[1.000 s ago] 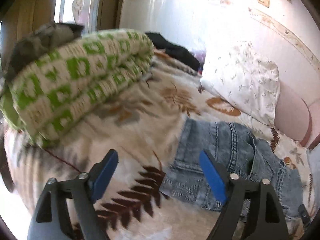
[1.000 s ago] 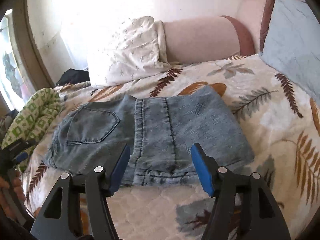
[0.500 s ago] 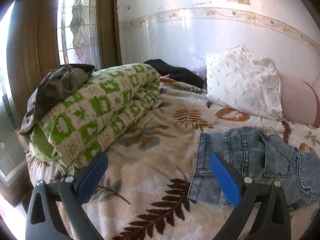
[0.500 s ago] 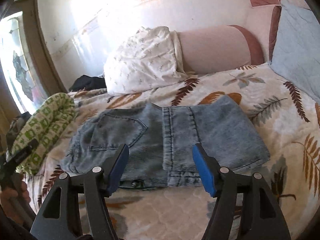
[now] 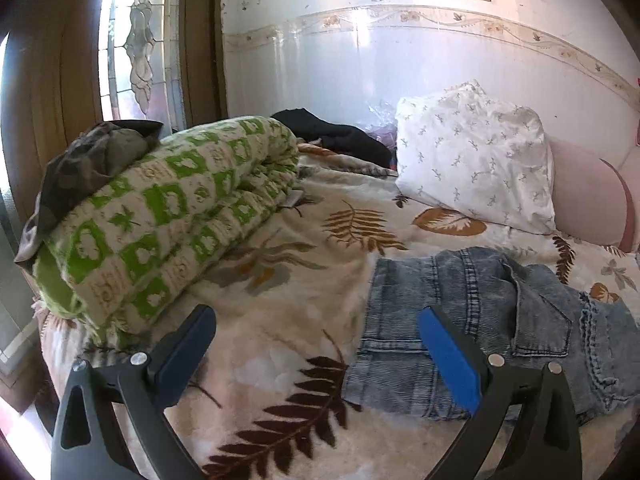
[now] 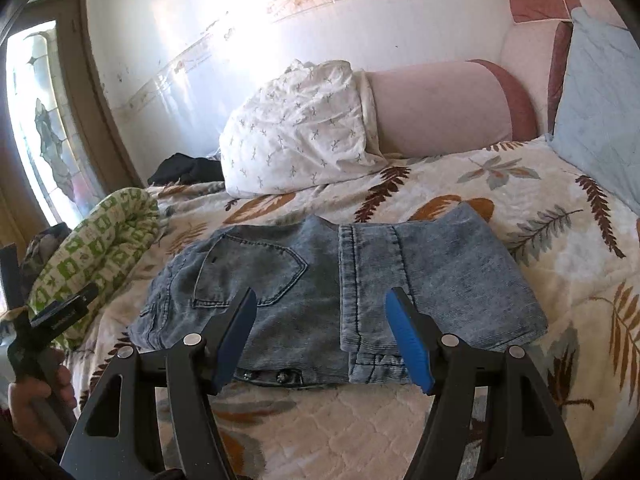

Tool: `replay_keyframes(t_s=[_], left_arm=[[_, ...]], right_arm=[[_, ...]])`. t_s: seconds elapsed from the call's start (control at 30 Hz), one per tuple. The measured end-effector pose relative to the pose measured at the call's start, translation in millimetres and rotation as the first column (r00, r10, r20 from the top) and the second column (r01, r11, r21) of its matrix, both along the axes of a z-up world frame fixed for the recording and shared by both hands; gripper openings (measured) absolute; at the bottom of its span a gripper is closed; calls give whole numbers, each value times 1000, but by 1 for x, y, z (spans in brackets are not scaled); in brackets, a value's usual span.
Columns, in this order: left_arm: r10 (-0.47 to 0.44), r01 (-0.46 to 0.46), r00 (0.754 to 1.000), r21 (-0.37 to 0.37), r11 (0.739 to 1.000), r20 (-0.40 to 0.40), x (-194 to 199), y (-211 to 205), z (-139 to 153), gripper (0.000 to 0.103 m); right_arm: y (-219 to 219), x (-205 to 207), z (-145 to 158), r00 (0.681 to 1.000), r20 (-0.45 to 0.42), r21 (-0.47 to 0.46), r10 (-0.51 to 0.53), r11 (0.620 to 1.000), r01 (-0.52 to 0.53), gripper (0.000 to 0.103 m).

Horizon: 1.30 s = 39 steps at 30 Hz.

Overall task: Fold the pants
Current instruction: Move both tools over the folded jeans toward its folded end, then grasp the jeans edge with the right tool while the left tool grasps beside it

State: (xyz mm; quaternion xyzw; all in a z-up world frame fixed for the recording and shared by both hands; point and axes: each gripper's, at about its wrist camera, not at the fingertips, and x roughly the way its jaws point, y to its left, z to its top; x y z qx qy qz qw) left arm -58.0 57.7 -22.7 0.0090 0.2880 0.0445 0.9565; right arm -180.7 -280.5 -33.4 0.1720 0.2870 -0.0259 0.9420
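The pale blue denim pants (image 6: 340, 292) lie folded into a compact rectangle on the leaf-print bedspread (image 6: 560, 280), back pocket facing up on the left half. In the left wrist view the pants (image 5: 492, 320) lie to the right. My right gripper (image 6: 320, 304) is open and empty, held above the near edge of the pants. My left gripper (image 5: 316, 320) is open and empty, held above the bedspread just left of the pants. It shows at the far left of the right wrist view (image 6: 60, 312), held in a hand.
A rolled green-and-white quilt (image 5: 160, 224) with a dark garment (image 5: 88, 160) on top lies along the left. A white patterned pillow (image 6: 296, 132), a pink bolster (image 6: 436, 108) and a pale blue cushion (image 6: 600, 104) line the wall. Black clothing (image 5: 336, 136) lies at the back.
Both grippers have pulled back and risen away from the pants. The left one has swung up and left, so the pants now lie further to its right. The pants have not moved.
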Motion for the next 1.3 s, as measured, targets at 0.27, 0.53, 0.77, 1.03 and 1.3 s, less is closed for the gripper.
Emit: replay_keyframes(t_s=[0.27, 0.53, 0.77, 1.03, 1.3], left_arm=[[-39, 38, 998, -25, 999, -42, 7, -7, -7, 103], [0, -9, 987, -56, 998, -162, 18, 2, -24, 103], [-14, -16, 962, -107, 994, -273, 26, 6, -44, 103], [-41, -26, 939, -190, 982, -342, 36, 1, -61, 103], [-76, 2, 938, -215, 977, -338, 44, -20, -71, 103]], right_arm=[[3, 6, -2, 1000, -8, -1, 17, 1000, -17, 67], [11, 10, -3, 999, -13, -27, 44, 999, -44, 67], [6, 10, -4, 999, -20, 5, 35, 999, -35, 67], [9, 12, -8, 998, -37, 6, 46, 999, -46, 67], [25, 61, 7, 986, -115, 4, 123, 992, -123, 67]])
